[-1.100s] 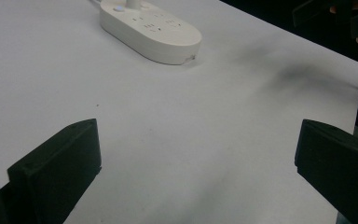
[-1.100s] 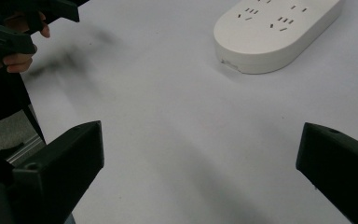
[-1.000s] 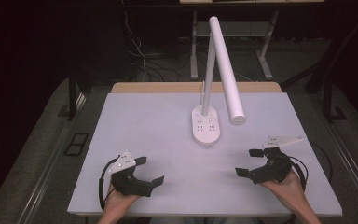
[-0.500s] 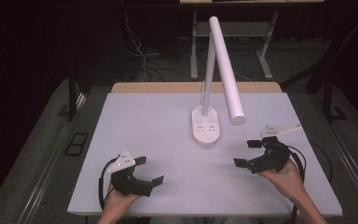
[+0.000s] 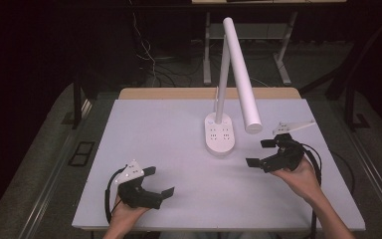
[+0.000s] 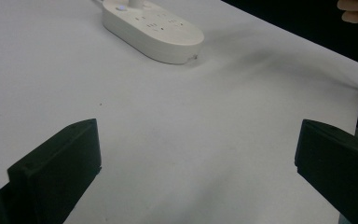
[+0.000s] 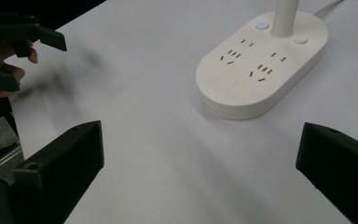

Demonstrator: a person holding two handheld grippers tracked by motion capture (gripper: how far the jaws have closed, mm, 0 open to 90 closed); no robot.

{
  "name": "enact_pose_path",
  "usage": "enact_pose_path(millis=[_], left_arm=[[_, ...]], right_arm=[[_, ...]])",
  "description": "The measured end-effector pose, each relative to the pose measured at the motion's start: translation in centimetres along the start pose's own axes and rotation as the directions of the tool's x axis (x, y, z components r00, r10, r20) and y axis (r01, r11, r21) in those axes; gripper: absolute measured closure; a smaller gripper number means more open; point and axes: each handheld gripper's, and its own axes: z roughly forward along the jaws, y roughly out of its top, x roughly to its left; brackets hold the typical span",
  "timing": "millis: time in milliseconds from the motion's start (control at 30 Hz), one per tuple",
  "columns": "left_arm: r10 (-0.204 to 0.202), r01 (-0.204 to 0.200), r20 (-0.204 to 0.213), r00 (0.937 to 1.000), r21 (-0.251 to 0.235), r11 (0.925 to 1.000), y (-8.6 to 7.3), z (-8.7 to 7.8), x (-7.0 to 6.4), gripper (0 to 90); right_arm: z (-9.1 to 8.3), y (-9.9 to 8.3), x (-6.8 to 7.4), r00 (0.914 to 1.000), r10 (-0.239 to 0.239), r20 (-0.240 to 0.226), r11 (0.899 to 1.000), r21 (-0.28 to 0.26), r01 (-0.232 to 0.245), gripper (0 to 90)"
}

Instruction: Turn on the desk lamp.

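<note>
White and smooth, the table (image 5: 169, 149) carries a lamp (image 5: 220, 133) near its centre. Its base is a flat oval slab of glossy white plastic, with socket slots and two round buttons; a slim post rises from it to a long tube head angled toward 5 o'clock. At 4 o'clock from the base, the right gripper (image 5: 262, 152) hovers close, black blocky jaws spread wide, holding nothing. At 7 o'clock, well apart from the base, the left gripper (image 5: 158, 182) sits low over the table, jaws equally wide apart and empty, touching nothing.
</note>
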Motion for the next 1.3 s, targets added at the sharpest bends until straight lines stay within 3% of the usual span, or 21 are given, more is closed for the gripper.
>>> enact_pose_path(millis=[1000,1300], left_arm=[[0.009,-0.009,0.002,1.0,0.007,0.9999,0.0,0.0,0.0,0.0],[0.011,-0.011,0.001,0.9999,0.01,0.9999,0.0,0.0,0.0,0.0]], right_arm=[[2.9,4.8,-2.9,0.9994,0.021,0.026,0.999,0.036,-0.022,0.6],[3.7,6.2,-3.4,0.9993,0.007,0.038,0.999,0.038,-0.008,0.6]])
